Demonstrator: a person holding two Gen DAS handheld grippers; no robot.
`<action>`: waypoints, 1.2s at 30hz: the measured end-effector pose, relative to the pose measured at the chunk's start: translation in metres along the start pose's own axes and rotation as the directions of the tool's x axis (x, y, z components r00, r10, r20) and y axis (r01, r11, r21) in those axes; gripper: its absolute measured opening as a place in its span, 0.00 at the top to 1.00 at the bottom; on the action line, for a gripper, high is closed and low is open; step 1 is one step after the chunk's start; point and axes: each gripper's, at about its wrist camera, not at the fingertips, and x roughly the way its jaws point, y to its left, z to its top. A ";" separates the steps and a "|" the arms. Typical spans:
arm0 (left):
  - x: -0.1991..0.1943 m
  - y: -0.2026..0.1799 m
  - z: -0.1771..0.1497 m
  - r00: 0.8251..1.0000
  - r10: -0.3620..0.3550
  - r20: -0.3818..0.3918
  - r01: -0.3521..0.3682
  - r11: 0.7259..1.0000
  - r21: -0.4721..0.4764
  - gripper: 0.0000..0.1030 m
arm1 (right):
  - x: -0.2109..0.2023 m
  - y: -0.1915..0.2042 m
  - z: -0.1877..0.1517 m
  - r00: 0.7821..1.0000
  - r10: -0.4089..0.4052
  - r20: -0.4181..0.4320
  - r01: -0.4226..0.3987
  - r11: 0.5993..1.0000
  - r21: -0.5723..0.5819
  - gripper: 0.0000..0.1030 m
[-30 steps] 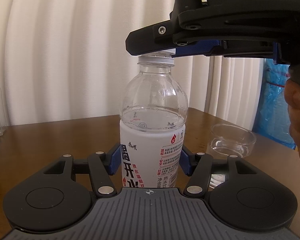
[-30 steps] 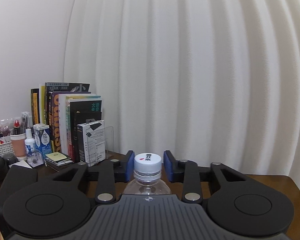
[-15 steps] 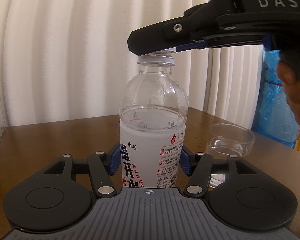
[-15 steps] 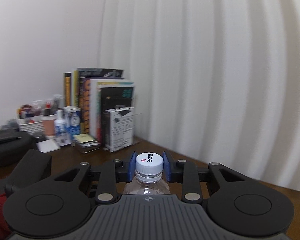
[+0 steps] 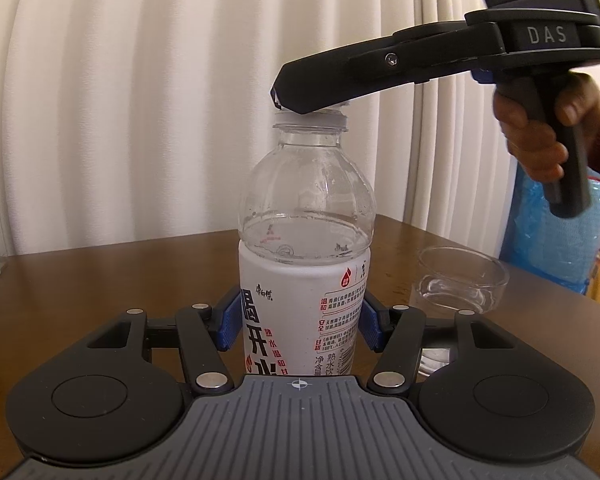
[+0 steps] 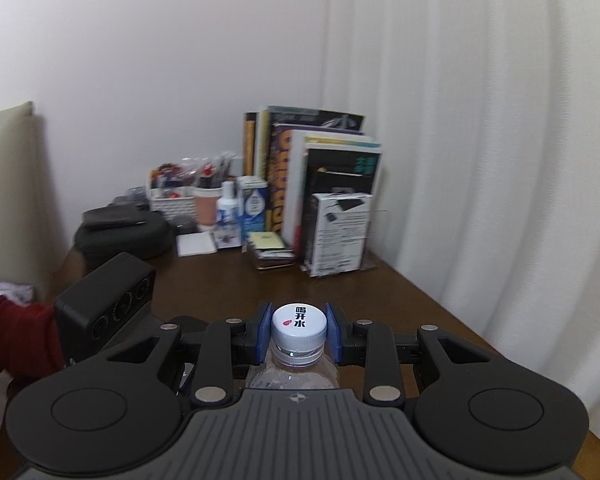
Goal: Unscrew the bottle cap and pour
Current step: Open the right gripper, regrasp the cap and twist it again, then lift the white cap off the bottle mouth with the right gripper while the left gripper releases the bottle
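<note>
My left gripper is clamped on the bottle, blue pads pressed vs. both sides of the white label, low on the body. Bottle stands upright on the brown table, approx. centre of my left view, water level just above the label top.

My right gripper comes in from the right w/ its fingers pinching the cap; pads touch the cap on both sides, so it's closed on it. In the left view the cap is mostly hidden behind the black finger; only the neck ring shows below. Can't tell if the cap is loose or still seated on the threads. A hand w/ a dark red sleeve holds the right grip handle.

Clear glass dish sits on the table just right of the bottle, near but apart, a bit of water at the bottom.

Right view, far side of table: row of books, a white box leaning in front, pen basket and small bottles to their left. White curtain behind.
</note>
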 end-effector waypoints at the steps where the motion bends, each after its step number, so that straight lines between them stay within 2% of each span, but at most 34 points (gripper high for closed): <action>1: 0.000 -0.001 0.000 1.000 -0.001 0.000 0.001 1.000 0.000 0.44 | 0.000 -0.003 0.001 1.000 0.020 -0.001 -0.020 1.000 0.002 0.69; 6: -0.001 -0.004 0.001 1.000 -0.004 0.003 0.004 1.000 0.002 0.44 | 0.000 -0.015 0.003 0.994 0.110 0.005 -0.110 0.994 0.002 0.69; 9: 0.000 -0.006 0.001 1.000 -0.003 0.000 0.003 1.000 0.004 0.45 | -0.004 -0.020 0.008 0.991 0.131 0.022 -0.131 0.991 -0.001 0.69; 16: 0.002 -0.008 0.001 1.000 0.009 -0.001 -0.009 1.000 0.001 0.44 | -0.015 -0.020 0.013 0.991 0.109 0.074 -0.110 0.994 0.014 0.69; 25: 0.001 -0.010 0.004 1.000 0.029 -0.003 -0.029 1.000 0.004 0.42 | -0.022 -0.004 -0.003 0.993 0.026 0.113 -0.032 0.998 0.049 0.69; 28: 0.002 -0.013 0.004 0.999 0.043 -0.005 -0.043 0.999 0.016 0.33 | -0.027 0.002 -0.004 0.991 -0.006 0.130 -0.002 0.998 0.062 0.69; 29: 0.001 -0.014 0.004 0.999 0.049 -0.002 -0.049 0.999 0.019 0.25 | -0.029 0.005 -0.004 0.991 -0.018 0.136 0.009 0.998 0.066 0.69; 30: 0.000 -0.015 0.003 0.999 0.053 0.001 -0.053 0.998 0.021 0.22 | -0.030 0.007 -0.005 0.990 -0.031 0.139 0.021 0.997 0.071 0.69; 36: -0.002 -0.016 0.000 0.998 0.061 -0.010 -0.061 0.998 0.024 0.19 | -0.041 0.029 -0.011 0.983 -0.157 0.097 0.147 0.984 0.105 0.69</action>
